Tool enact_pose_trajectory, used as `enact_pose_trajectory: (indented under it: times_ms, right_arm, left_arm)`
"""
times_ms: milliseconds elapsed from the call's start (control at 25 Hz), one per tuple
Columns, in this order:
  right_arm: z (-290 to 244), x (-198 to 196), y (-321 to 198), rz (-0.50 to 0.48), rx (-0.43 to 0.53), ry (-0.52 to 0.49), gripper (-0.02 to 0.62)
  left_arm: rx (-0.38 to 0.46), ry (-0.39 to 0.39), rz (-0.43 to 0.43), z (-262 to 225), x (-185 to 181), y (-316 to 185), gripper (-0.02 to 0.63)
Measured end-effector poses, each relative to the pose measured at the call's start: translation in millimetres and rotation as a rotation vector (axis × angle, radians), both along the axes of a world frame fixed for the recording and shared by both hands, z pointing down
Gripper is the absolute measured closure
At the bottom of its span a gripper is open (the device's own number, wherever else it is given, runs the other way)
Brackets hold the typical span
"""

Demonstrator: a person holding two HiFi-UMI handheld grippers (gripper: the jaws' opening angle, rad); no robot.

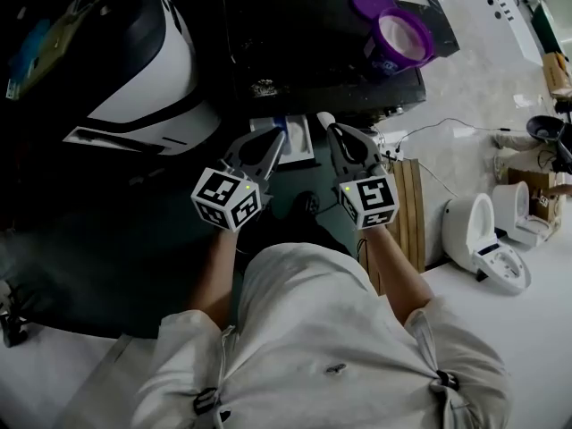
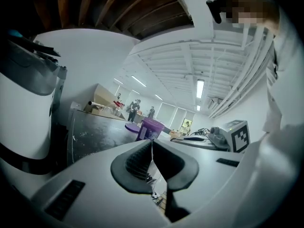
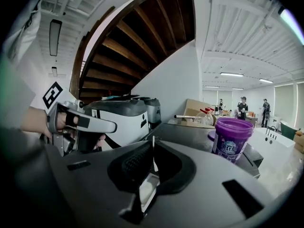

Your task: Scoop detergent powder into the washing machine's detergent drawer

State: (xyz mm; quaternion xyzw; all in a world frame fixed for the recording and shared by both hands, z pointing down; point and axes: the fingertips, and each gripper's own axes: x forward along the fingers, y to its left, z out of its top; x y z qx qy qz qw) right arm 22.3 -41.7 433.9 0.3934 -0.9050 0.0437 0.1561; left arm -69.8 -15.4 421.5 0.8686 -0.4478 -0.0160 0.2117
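Purple tub (image 1: 400, 41), upper right: probably light, stiff plastic; grab its wall. Left gripper (image 1: 278, 138) and right gripper (image 1: 332, 130) fingers pressed together, nothing clearly pinched.

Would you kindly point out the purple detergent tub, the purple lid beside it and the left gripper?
Purple round plastic detergent tub (image 3: 232, 145), right gripper view, its labelled side wall.
Flat round purple lid (image 1: 366, 1), head view, its top face.
Left gripper (image 2: 152, 146), left gripper view, where its shut fingers meet.
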Motion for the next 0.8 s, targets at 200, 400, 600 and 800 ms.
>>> enact_pose_trajectory:
  times_ms: [200, 400, 600, 800]
  right_arm:
    - [-17, 7, -5, -0.032, 0.010, -0.041, 0.583]
    - [-36, 10, -8, -0.073, 0.019, -0.086, 0.583]
    - [-59, 13, -9, -0.127, 0.045, -0.123, 0.583]
    - [-73, 19, -10, -0.175, 0.064, -0.148, 0.583]
  left_arm:
    - [0.026, -0.020, -0.039, -12, 6, 4, 0.584]
    - [0.047, -0.041, -0.081, -22, 8, 5, 0.584]
    - [0.068, -0.065, -0.128, -33, 13, 5, 0.584]
    - [0.094, -0.082, -0.172, -43, 19, 4, 0.584]
